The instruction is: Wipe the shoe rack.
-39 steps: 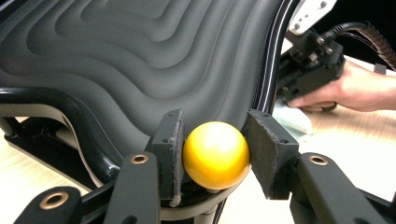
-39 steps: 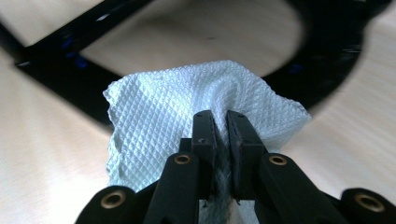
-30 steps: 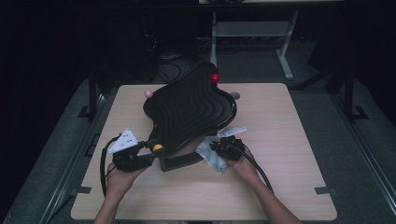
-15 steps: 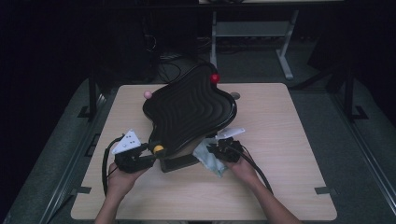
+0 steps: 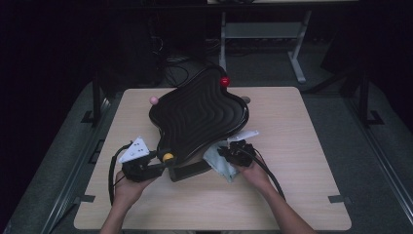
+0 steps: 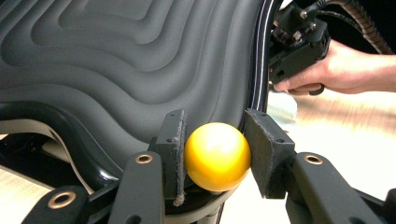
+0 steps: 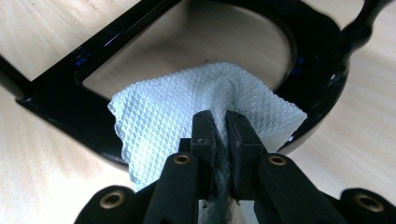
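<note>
Left gripper view, left tongs [image 6: 215, 154] gripping yellow ball [image 6: 217, 156], right tongs [image 7: 221, 135] pinching paper towel [image 7: 182, 116].

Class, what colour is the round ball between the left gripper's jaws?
Glossy yellow ball, clearest in the left gripper view.

Dim lab: test table [image 5: 302, 161], floor cables [image 5: 173, 73].

Left tool [image 6: 215, 140] now closer around yellow ball [image 6: 216, 156]
</note>
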The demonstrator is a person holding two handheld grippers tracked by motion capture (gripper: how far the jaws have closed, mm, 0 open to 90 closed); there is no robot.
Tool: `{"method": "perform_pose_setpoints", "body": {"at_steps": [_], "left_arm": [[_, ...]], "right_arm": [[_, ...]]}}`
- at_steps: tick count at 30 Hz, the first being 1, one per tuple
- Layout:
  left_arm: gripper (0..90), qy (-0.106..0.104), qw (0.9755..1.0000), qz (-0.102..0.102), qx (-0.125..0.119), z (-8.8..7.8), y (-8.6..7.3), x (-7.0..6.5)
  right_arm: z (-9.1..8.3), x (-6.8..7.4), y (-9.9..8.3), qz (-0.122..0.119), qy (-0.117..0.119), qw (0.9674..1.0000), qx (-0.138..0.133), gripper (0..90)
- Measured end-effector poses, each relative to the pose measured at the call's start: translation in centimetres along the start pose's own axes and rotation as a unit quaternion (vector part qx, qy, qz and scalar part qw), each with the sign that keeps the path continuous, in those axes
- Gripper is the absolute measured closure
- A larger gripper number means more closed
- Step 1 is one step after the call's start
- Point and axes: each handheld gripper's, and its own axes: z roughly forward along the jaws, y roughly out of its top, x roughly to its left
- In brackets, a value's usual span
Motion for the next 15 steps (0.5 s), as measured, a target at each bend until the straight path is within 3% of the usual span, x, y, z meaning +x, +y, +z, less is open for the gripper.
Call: {"method": "perform_pose_setpoints", "body": {"at_steps": [9,11,15], "left_arm": [[60.3,-0.014,0.9999,0.010,-0.001,0.3,0.1,-0.5],[60.4,-0.022,0.9997,0.013,-0.003,0.5,0.1,-0.8],[60.3,-0.033,0.9992,0.020,-0.002,0.8,0.3,-1.1]], "right_arm": [[-0.3,0.2,-1.5,0.000,0.010,0.9999,0.004,81.9],[-0.7,-0.3,-1.6,-0.004,-0.003,1.0000,0.003,81.9],[-1.1,-1.5,-1.5,0.017,-0.015,0.9997,-0.007,81.9]]}}
